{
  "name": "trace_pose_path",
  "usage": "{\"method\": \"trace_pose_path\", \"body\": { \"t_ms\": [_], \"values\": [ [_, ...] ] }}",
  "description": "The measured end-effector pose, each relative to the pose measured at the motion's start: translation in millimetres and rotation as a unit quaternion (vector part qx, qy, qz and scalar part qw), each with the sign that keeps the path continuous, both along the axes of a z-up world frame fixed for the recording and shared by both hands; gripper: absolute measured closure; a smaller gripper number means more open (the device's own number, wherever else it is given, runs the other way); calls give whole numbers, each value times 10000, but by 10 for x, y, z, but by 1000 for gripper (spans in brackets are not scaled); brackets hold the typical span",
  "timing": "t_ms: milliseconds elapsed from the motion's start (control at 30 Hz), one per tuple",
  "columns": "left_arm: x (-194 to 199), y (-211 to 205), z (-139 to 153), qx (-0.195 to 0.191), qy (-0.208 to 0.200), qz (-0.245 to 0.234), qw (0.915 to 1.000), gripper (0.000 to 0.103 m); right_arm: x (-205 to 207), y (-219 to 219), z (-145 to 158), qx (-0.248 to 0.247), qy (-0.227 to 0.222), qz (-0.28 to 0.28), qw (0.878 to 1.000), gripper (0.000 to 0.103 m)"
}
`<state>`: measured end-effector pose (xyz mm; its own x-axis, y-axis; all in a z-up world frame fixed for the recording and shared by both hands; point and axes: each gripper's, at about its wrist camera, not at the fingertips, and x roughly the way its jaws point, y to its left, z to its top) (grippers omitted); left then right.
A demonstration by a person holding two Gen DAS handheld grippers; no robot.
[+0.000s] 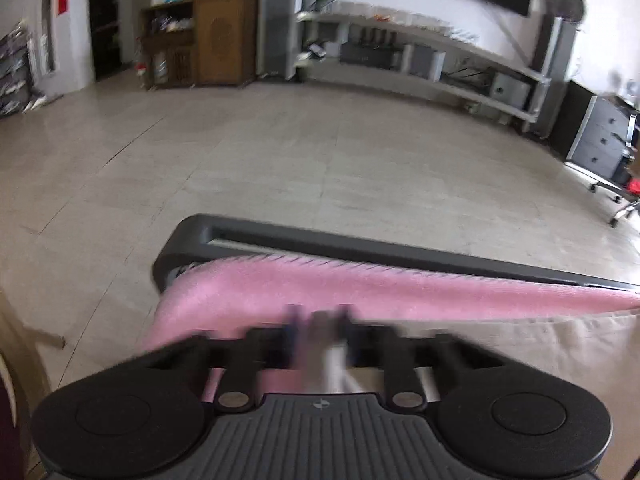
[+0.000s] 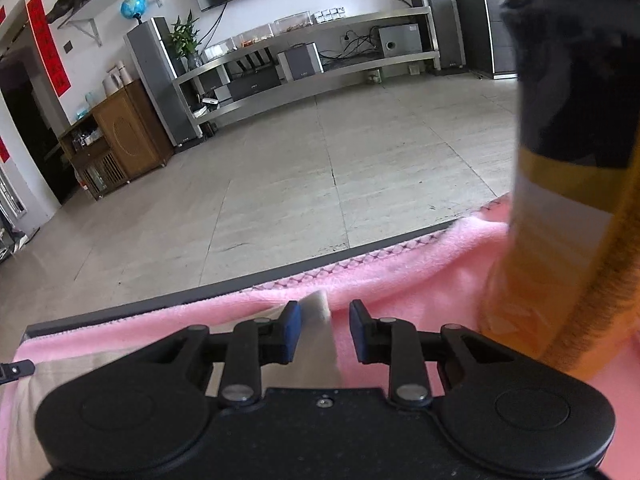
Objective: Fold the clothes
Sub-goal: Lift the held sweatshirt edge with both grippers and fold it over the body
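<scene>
1. A pale beige, thin cloth garment point(image 2: 320, 332) lies on a fluffy pink fleece blanket point(image 2: 400, 280), which is spread over a dark-framed table point(image 1: 360, 246).
2. The right gripper point(image 2: 325, 330) stands fairly wide, a peak of the beige fabric between its blue pads point(image 2: 291, 332).
3. The left gripper point(image 1: 320, 322) is motion-blurred; its fingers look narrowed around beige fabric, but I cannot tell for sure.
4. An orange, white and black cloth point(image 2: 560, 220) hangs at the right.
</scene>
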<state>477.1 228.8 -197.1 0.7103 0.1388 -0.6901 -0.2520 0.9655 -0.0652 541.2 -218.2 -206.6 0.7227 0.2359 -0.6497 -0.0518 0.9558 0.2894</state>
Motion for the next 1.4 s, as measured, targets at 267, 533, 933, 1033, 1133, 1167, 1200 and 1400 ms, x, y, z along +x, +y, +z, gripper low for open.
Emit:
{"method": "trace_pose_path", "body": {
  "t_ms": [267,533,933,1033,1133,1167,1200,1400],
  "values": [
    [-555,-348,565,1015,-766,-171,9917,98,-427,-44,468,23,-585,129,9982,98],
    [-1708,-613,1214,1134,-1040,-39,9881,98,-1472,-390,1478,490,-847,263,9949,98],
    [-3393,-853,628,664,310,194,9971,98,-3447,-656,1037,303,207,227,9991,98],
    [-3520,-895,484,811,825,224,9930,89,-3527,-643,682,137,1200,232,9924,98],
    [-3769,-806,584,630,700,374,9948,77,-3592,-742,709,130,1237,269,9919,83],
    [-3854,-761,618,407,636,481,9960,75,-3619,-781,734,131,1190,268,9925,76],
    [-3929,-678,633,66,562,623,9965,75,-3640,-841,749,242,1132,201,9931,71],
    [-3985,-305,575,-2115,269,1164,9700,73,-3562,-1076,581,1749,1353,-112,9752,72]
  ]
}}
